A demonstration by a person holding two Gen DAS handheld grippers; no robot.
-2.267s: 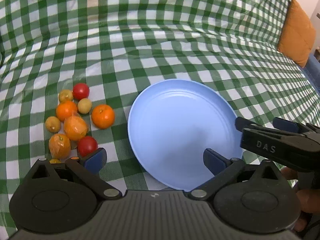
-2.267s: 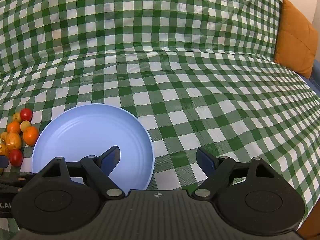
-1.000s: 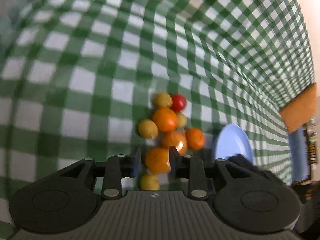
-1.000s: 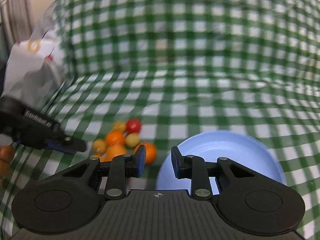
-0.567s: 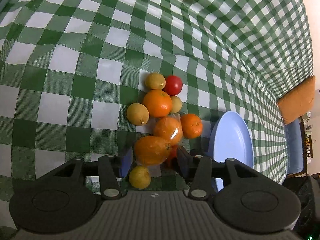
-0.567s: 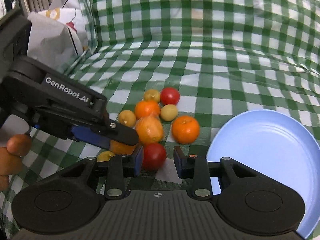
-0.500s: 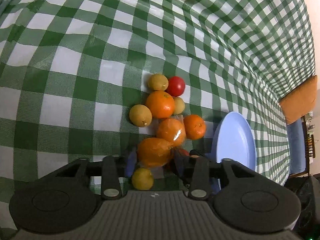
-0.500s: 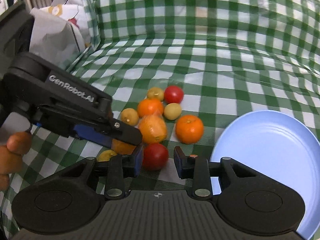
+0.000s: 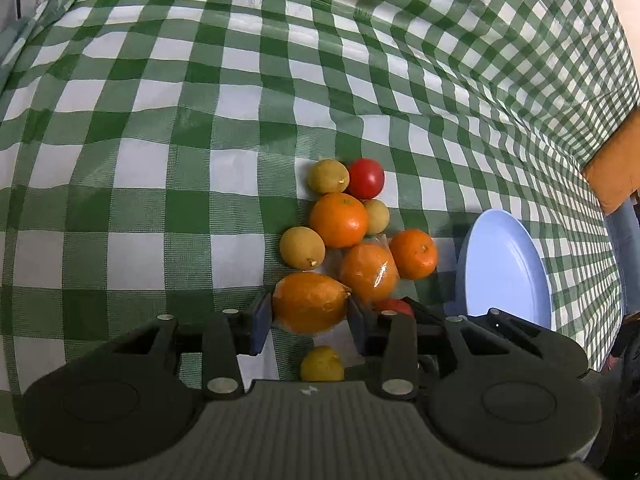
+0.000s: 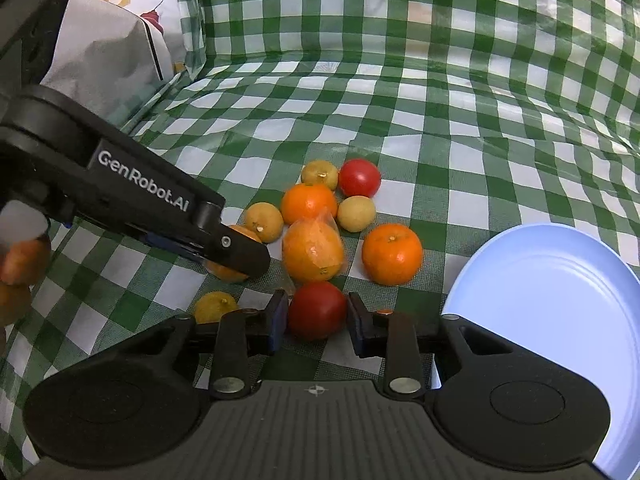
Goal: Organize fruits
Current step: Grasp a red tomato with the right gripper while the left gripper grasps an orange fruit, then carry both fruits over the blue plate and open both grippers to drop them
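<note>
A cluster of fruit lies on the green checked cloth beside a light blue plate [image 9: 508, 264], which also shows in the right wrist view [image 10: 560, 304]. My left gripper [image 9: 310, 316] is shut on a plastic-wrapped orange [image 9: 310, 302]; in the right wrist view it [image 10: 240, 256] covers most of that orange [image 10: 230, 274]. My right gripper [image 10: 317, 322] has its pads against both sides of a red tomato [image 10: 317, 309] on the cloth. Another wrapped orange [image 10: 313, 250], two bare oranges [image 10: 392, 254], a second tomato [image 10: 359, 178] and several small yellow fruits [image 10: 264, 222] lie close by.
A small yellow fruit [image 9: 322, 364] lies under my left gripper. A white printed bag [image 10: 108, 52] stands at the left edge of the cloth. An orange cushion [image 9: 612, 168] sits far right. The cloth rises like a wall behind the fruit.
My left gripper has closed on the wrapped orange. My right gripper has closed in around the red tomato. Both had swung from the plate to the fruit cluster.
</note>
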